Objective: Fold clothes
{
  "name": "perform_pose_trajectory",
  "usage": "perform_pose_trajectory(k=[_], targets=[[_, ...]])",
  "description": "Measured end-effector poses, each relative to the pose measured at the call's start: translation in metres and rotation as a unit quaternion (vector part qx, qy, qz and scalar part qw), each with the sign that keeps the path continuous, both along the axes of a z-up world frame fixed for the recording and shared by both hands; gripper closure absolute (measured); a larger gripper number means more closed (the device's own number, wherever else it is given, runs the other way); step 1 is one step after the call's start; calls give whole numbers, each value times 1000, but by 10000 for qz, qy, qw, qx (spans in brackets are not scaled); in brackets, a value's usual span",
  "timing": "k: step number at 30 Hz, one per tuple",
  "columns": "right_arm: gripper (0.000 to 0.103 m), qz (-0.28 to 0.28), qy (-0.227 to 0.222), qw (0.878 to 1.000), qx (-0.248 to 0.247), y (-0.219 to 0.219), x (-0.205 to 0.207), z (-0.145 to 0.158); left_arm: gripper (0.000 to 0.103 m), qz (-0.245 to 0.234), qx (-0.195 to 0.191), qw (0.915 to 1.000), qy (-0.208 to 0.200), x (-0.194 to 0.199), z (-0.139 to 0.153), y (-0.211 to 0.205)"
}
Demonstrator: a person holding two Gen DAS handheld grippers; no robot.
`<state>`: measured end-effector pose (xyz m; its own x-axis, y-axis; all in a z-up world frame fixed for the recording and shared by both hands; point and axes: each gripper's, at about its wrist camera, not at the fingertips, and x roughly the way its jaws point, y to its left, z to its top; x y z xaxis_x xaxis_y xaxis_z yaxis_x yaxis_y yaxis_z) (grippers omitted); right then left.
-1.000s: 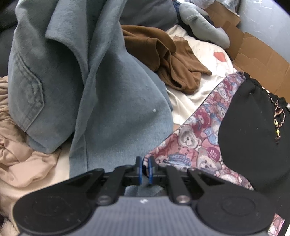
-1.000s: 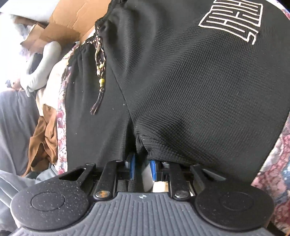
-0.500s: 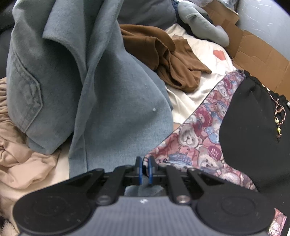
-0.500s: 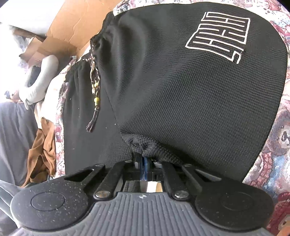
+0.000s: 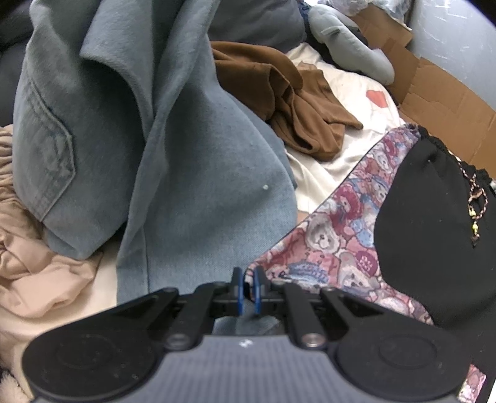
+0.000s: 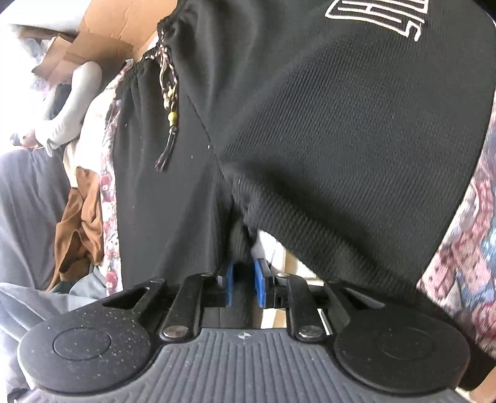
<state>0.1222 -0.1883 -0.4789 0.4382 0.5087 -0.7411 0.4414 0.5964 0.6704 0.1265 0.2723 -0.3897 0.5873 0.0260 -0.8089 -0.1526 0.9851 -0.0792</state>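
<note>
Right tool (image 6: 245, 286) reopening — black shorts (image 6: 341, 139) hem bunched between.

Teddy-bear blanket (image 5: 338, 229), black shorts (image 5: 424, 235) on it

Black shorts (image 6: 341, 139) with a white emblem (image 6: 381, 15), teddy-bear-print blanket (image 5: 334, 223), faded blue denim jacket (image 5: 192, 173), brown garment (image 5: 294, 105).

A heaped denim jacket (image 5: 161, 148) blocks the left, cardboard (image 5: 446, 102) walls the far right; only the cream sheet (image 5: 334, 155) between lies passable
</note>
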Motion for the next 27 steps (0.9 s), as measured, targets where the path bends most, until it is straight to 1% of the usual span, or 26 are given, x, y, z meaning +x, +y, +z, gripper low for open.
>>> perform_pose_trajectory(k=[2,3,4,7,9,10,12,14,17,19,22,24,27], targets=[[87,161,-10,9999,-7,4,-2,1,96,4,-20,10000,-5,0,0,1],[94,287,-23,9996,-31,7,-2,2,96,11,-32,10000,-8,0,0,1],[103,413,-35,9991,-55,10,-3,3,96,15,-39,10000,-12,0,1,1],[103,769,-76,9964,-335,17,-8,9,96,35,-56,10000,-22,0,2,3],[103,861,-31,9954,-418,15,-11,11,95,66,-58,10000,-23,0,3,4],[103,895,-15,9950,-445,14,-13,13,96,140,-12,9999,-2,-1,4,5],[103,995,-2,9937,-508,12,-17,17,96,411,202,9989,69,-3,7,9],[103,1106,32,9926,-496,12,-18,20,96,543,54,9985,64,-11,10,16],[103,1233,67,9912,-470,10,-22,26,96,543,14,9985,31,-26,17,15],[102,1282,49,9906,-474,9,-25,29,96,599,-129,9981,46,-34,21,14],[102,1331,6,9898,-504,9,-28,32,95,704,-459,9964,69,-45,26,10],[102,1379,-42,9891,-517,10,-30,36,94,669,-732,9950,112,-52,27,3],[101,1451,-102,9879,-543,12,-30,40,88,535,-1223,9908,225,-61,24,-11]])
